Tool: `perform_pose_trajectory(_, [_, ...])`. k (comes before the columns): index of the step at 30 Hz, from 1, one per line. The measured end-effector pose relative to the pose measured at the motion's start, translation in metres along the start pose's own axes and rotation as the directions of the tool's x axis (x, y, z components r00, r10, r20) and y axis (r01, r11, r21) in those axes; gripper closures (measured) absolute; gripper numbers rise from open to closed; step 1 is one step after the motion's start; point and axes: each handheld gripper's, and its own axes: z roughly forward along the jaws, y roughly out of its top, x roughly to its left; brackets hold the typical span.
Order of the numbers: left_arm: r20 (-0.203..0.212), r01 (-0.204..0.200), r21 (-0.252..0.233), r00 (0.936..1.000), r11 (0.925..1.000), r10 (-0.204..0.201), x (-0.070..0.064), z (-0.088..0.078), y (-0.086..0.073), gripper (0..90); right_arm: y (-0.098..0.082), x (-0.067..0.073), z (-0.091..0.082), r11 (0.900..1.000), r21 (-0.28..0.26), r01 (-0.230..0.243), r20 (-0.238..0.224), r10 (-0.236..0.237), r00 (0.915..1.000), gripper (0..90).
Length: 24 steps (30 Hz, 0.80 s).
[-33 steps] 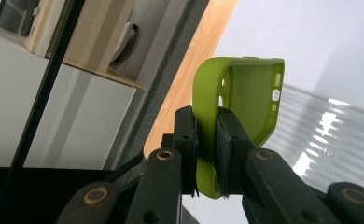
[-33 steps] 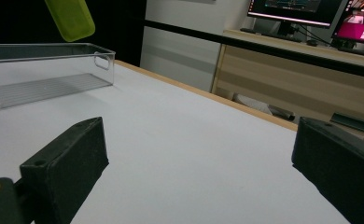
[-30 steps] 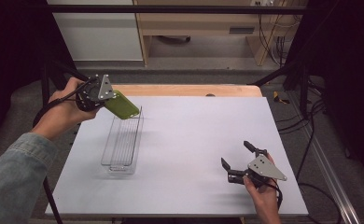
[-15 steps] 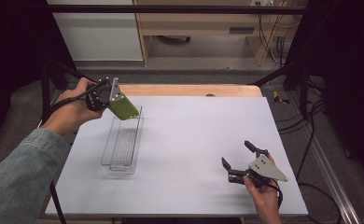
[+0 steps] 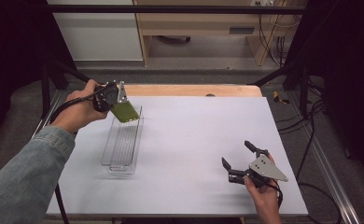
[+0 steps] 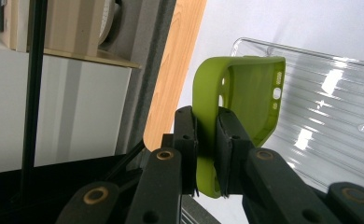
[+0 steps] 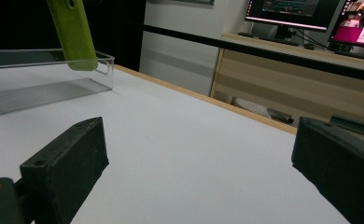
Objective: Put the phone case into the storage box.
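Note:
A green phone case (image 5: 125, 112) hangs tilted over the far end of a clear plastic tray (image 5: 122, 140). My left gripper (image 5: 114, 99) is shut on one side wall of the case (image 6: 245, 93), with its pads pinching the rim; the ribbed tray (image 6: 339, 116) lies just beyond it. In the right gripper view the case (image 7: 73, 32) dips into the tray's (image 7: 40, 79) far end. My right gripper (image 5: 240, 163) rests at the front right of the white table (image 5: 203, 135), open, with nothing between its jaws (image 7: 194, 168).
A wooden strip (image 5: 189, 90) runs along the table's far edge. Beyond it stand a white cabinet (image 5: 96, 32) and a wooden desk (image 5: 203, 23). Cables (image 5: 311, 121) trail off to the right. A monitor (image 7: 292, 14) glows in the right gripper view.
My left hand has carried the green case down and toward the tray's far end, and the case now hangs steeper. The right gripper has stayed where it was.

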Motion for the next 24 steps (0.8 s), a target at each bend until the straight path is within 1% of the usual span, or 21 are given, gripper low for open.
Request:
perform_pose_trajectory(4, [0.001,-0.004,-0.011,1.0,0.9999,0.004,0.0,0.005,0.001,79.8,0.0,0.0,0.0,1.0,0.0,0.002,-0.002,-0.002,1.0,3.7])
perform_pose_trajectory(11, [0.009,-0.005,0.006,1.0,1.0,0.005,-0.001,0.014,0.0,79.8,0.0,0.0,0.0,1.0,-0.001,0.0,-0.002,0.0,1.0,3.7])
perform_pose_trajectory(19, [0.011,-0.005,0.013,0.9999,0.9999,0.005,-0.001,0.018,0.001,79.8,0.0,0.0,-0.001,1.0,0.0,0.002,0.0,-0.002,1.0,3.7])
perform_pose_trajectory(24, [0.01,-0.008,0.021,0.9999,0.9997,0.008,-0.002,0.021,0.0,79.8,-0.001,-0.001,0.0,1.0,0.015,0.006,0.005,-0.006,1.0,3.3])
